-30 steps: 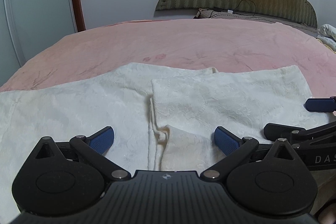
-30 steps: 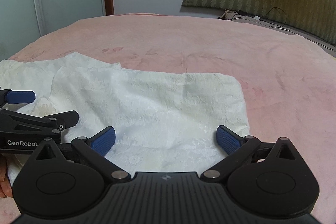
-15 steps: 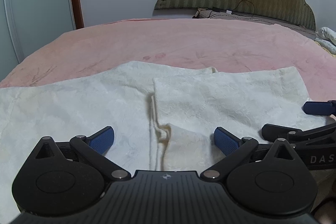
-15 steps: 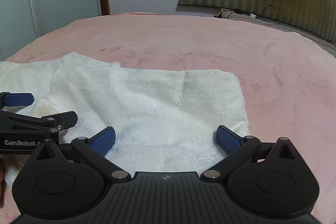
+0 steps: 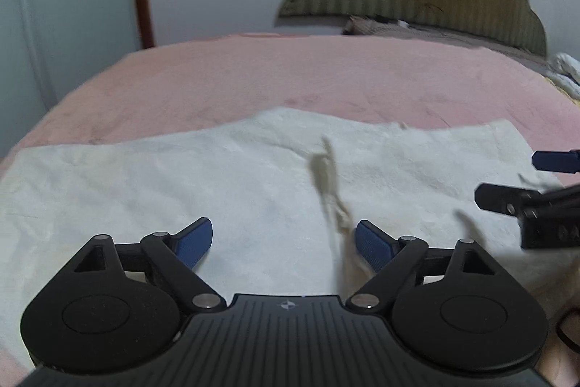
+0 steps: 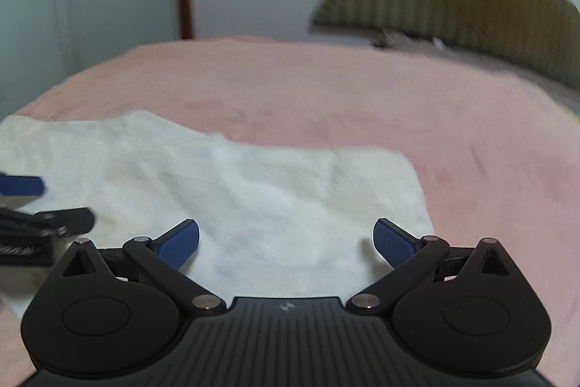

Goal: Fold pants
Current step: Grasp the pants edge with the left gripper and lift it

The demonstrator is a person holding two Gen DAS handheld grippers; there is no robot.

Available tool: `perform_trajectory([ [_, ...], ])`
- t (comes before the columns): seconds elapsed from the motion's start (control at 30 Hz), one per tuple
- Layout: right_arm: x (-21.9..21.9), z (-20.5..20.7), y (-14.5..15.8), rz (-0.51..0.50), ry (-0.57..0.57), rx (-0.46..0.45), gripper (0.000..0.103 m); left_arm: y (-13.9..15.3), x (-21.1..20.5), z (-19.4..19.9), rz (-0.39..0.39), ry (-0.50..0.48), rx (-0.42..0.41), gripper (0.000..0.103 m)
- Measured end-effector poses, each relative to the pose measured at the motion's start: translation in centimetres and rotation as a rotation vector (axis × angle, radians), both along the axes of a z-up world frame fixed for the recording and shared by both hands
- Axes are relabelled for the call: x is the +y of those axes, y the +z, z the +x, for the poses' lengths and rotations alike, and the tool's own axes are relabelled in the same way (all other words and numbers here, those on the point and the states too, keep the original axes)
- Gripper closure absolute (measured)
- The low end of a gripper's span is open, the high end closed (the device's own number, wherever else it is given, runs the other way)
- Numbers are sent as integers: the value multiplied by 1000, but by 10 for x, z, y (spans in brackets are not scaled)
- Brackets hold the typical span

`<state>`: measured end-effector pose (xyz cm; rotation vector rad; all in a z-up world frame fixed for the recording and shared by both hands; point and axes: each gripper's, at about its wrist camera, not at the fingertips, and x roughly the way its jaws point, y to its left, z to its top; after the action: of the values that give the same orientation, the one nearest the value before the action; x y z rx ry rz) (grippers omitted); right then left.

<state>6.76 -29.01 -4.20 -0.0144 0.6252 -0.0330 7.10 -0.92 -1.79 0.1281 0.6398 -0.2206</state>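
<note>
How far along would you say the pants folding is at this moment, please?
Done: the white pants lie spread on the pink bedspread, with one layer apparently already overlapping near the middle seam. In hand: nothing; the left gripper and right gripper are both open just above the cloth. Left: grasping the near edge and making the remaining folds.
</note>
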Motion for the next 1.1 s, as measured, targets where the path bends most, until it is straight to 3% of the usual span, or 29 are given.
perform_trajectory([
  [0.1,41,-6,9,-145,150,-70,0,8,30,-1,-11,79,-26,15],
  [0.2,73,5,-9,-240,279,-10,0,7,64,5,-1,172,15,15],
  [0.23,76,10,-18,-240,280,14,0,7,75,5,-10,203,30,16],
  [0.27,70,10,-20,-186,256,-21,0,8,87,2,-31,228,35,16],
  [0.4,47,14,-13,-58,195,44,0,19,127,-12,-86,309,10,15],
  [0.47,41,-1,-3,-57,166,-18,0,23,142,-17,-92,348,-4,15],
  [0.57,38,-23,13,-23,252,-111,0,28,160,-21,-136,385,1,15],
  [0.83,111,-28,18,-85,519,-148,0,40,193,-32,-145,519,-23,16],
  [0.97,167,-31,18,-129,697,-184,1,45,221,-41,-258,576,21,15],
  [1.1,225,-38,6,-287,844,-210,21,36,250,-47,-491,595,132,15],
])
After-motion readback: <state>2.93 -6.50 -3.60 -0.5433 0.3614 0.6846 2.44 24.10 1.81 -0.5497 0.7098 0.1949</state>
